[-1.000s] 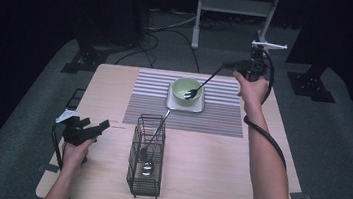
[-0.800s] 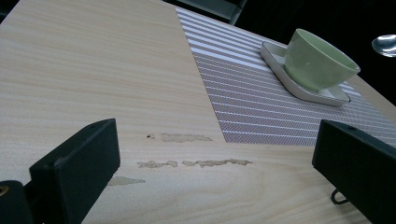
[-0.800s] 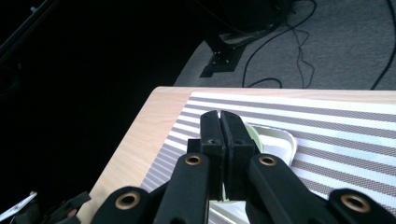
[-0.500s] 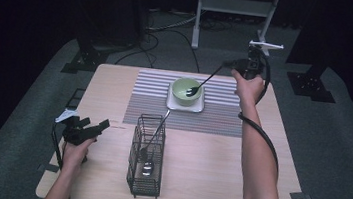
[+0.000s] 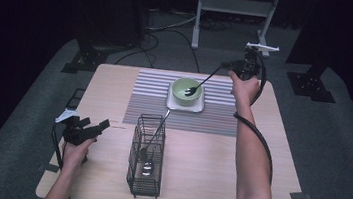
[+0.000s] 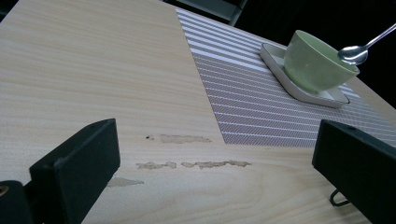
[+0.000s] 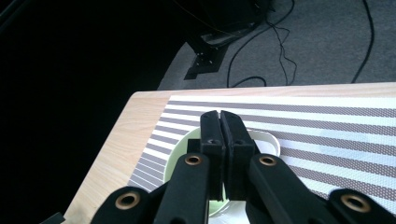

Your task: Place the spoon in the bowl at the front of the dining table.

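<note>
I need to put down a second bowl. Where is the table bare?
Bare wood lies between the wire basket and the table's right edge, crossed by the person's right forearm. Also left of the striped mat. Crowded: mat centre, with green bowl and spoon.

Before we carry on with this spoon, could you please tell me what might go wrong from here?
1. The right gripper pinches the spoon at the far end of its long handle, so it could twist or slip out.
2. The spoon's head hangs over the green bowl, which sits on a small white plate; a knock on the rim might tip or shift it.
3. The wire basket already holds cutlery with a handle sticking up, which could snag another piece.
</note>
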Demonstrator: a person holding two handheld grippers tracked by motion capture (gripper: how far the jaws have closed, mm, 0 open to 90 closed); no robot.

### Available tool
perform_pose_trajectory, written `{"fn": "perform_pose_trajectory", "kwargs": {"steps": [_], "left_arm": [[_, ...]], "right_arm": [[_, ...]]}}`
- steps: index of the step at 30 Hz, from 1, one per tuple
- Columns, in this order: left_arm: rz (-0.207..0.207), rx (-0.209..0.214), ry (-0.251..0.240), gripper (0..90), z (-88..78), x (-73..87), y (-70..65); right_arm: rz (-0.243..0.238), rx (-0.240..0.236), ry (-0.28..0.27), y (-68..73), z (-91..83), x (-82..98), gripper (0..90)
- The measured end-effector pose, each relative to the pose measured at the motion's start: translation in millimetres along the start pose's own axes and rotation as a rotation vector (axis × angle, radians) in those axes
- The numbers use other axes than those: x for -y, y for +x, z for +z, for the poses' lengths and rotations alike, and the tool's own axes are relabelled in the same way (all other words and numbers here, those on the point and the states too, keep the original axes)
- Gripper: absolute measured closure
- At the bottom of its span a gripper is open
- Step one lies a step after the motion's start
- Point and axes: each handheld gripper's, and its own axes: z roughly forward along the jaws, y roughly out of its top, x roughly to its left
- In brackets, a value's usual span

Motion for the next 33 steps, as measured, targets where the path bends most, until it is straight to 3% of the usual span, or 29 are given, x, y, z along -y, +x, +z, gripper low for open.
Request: {"fn": "perform_pose_trajectory", "kwargs": {"steps": [14,21,33], "left_arm": [[0.0,0.0,0.0,0.0,0.4,-0.5,1.6],[-0.005,0.002,-0.001,0.0,0.2,-0.7,2.2],[-0.003,0.0,-0.004,0.0,-1.1,-1.0,1.9]], "right_arm": [[0.012,0.037,-0.004,-10.1,14.8,7.1,88.3],[0.018,0.085,0.008,-15.1,22.3,13.7,87.3],[0.046,0.064,0.014,-23.1,28.7,22.2,87.3]]}}
